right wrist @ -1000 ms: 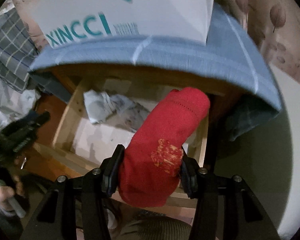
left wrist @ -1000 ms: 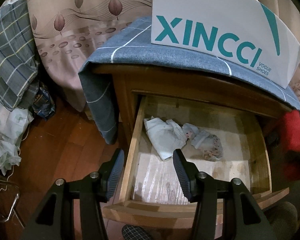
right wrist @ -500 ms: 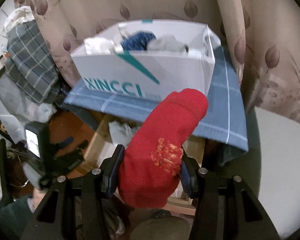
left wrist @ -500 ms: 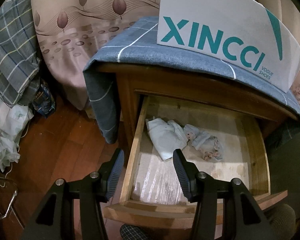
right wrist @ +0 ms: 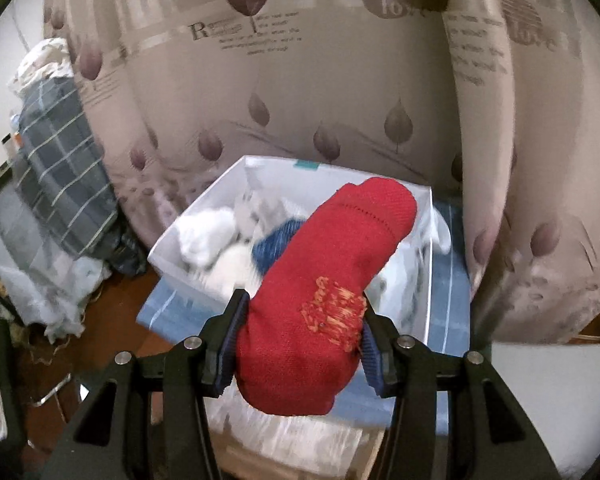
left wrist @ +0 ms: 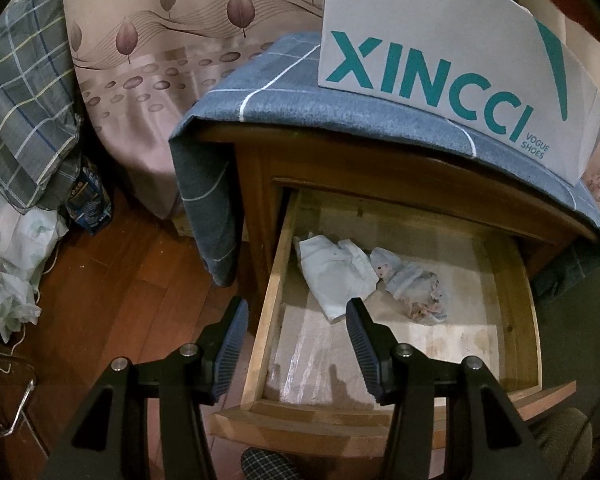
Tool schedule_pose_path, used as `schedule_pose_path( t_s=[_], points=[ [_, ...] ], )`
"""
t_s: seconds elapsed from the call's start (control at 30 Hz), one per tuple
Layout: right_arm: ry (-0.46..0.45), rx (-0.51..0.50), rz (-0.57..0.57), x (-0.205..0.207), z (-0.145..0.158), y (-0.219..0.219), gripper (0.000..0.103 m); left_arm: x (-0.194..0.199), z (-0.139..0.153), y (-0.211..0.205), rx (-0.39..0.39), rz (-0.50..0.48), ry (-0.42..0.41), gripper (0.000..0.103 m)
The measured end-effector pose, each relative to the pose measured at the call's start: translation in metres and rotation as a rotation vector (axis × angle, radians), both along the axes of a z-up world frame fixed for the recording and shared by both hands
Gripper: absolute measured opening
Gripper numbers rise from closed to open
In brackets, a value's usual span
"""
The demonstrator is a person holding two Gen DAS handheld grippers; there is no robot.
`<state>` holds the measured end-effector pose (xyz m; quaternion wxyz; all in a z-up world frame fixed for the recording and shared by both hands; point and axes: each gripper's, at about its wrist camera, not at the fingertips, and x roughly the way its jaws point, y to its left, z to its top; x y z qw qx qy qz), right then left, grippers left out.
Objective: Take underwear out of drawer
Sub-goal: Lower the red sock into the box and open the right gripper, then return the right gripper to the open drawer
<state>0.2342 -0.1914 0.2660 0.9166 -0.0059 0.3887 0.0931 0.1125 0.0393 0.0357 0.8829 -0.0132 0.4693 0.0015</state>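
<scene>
Gripping a rolled red knit garment (right wrist: 324, 300) between both ribbed pads, right gripper (right wrist: 300, 344) partly closed, pads pressed into the soft bundle at its lower half. Coarse woven texture on the red fabric, a patch of orange stitching near the right pad, a dotted seam line across the rounded upper end. Held above a white cardboard box (right wrist: 172, 248), open-topped, with white, grey and blue cloth pieces piled inside; whether the red bundle touches anything in the box cannot be told. Box standing on a blue cloth with thin white lines (left wrist: 284, 92), draped over a wooden nightstand (left wrist: 252, 184) and hanging down its left side. Teal lettering on the box's smooth front face.

Hovering over the pulled-out wooden drawer (left wrist: 268, 320), left gripper (left wrist: 296, 336) half open, nothing between its blue ribbed pads, touching nothing. Pale streaked liner on the drawer bottom. Two crumpled pieces left toward the back: a pale folded garment (left wrist: 332, 272) and, just beside it on the right, a smaller bluish wad with a pink print (left wrist: 416, 288). Dark reddish plank floor (left wrist: 132, 280) to the left, a leaf-printed curtain (left wrist: 160, 60) behind, plaid fabric (left wrist: 20, 100) heaped at the far left.
</scene>
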Motion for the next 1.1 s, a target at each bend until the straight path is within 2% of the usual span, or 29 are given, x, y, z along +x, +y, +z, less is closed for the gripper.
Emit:
schedule_pose_path(
  t_s=[0.13, 0.2, 0.4, 0.57, 0.73, 0.87, 0.93, 1.1],
  points=[
    [0.017, -0.027, -0.017, 0.036, -0.012, 0.010, 0.048, 0.000, -0.001, 0.001, 0.001, -0.002, 0.001, 0.052],
    [0.039, -0.007, -0.013, 0.047, -0.021, 0.014, 0.048, 0.000, 0.000, 0.001, 0.001, 0.002, -0.005, 0.052],
    [0.074, -0.049, -0.014, 0.070, -0.050, 0.027, 0.050, 0.001, -0.003, 0.009, -0.033, 0.017, -0.004, 0.052],
    [0.121, -0.066, -0.011, 0.085, -0.071, 0.030, 0.056, 0.000, -0.003, 0.013, -0.035, 0.017, -0.003, 0.052],
    [0.118, -0.067, -0.013, 0.082, -0.068, 0.031, 0.062, -0.001, -0.002, 0.017, -0.055, 0.021, -0.005, 0.052],
    [0.087, -0.046, -0.039, 0.077, -0.059, 0.026, 0.072, 0.000, -0.003, 0.020, -0.065, 0.031, 0.000, 0.052],
    [0.081, -0.017, -0.044, 0.072, -0.050, 0.022, 0.074, 0.000, -0.003, 0.020, -0.064, 0.032, -0.001, 0.052],
    [0.058, -0.025, -0.037, 0.052, -0.033, 0.015, 0.077, -0.001, -0.002, 0.019, -0.062, 0.032, -0.004, 0.052]
  ],
)
